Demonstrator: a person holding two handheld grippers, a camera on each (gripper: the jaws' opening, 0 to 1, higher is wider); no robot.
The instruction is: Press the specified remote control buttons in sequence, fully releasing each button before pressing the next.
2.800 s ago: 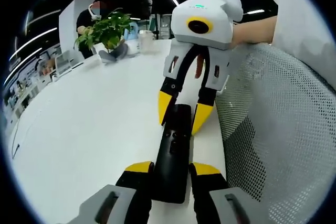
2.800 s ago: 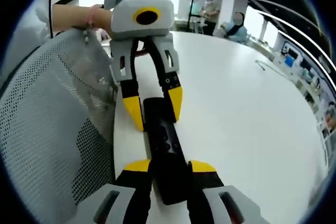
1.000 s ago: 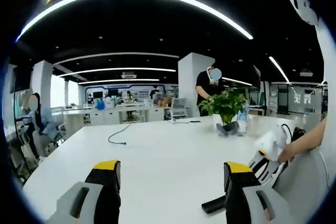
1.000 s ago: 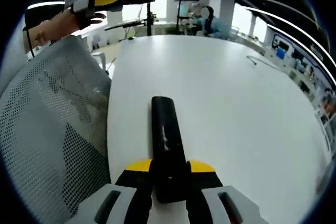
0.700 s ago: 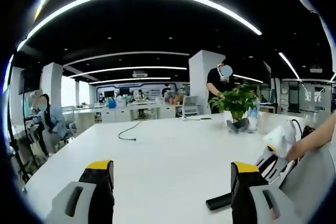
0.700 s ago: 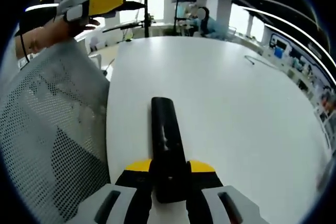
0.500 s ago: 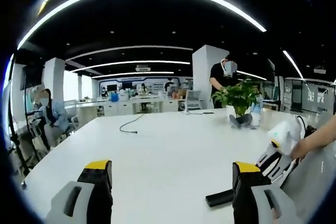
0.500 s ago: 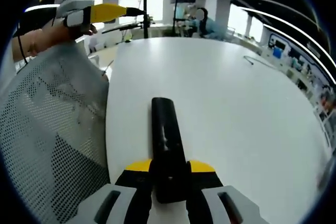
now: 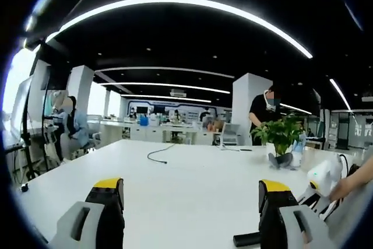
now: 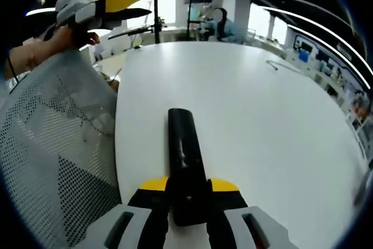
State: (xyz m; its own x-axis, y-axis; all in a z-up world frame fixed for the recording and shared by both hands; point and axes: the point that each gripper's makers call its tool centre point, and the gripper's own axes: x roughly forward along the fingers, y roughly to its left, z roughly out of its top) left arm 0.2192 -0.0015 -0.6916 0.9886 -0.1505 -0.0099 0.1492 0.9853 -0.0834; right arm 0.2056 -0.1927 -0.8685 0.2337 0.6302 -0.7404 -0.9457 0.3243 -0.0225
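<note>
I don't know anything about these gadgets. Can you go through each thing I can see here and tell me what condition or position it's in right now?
Right gripper: shut on the remote control.
Remote control: black, lying flat on the white table, near end clamped.
Left gripper: open, holding nothing, lifted above the table.
Potted plant: upright at the table's far end.
Cable: lying loose on the table.
Mesh chair back: beside the table edge.

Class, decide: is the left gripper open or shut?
Open: the left gripper has its two jaws standing far apart, with bare white table between them.
</note>
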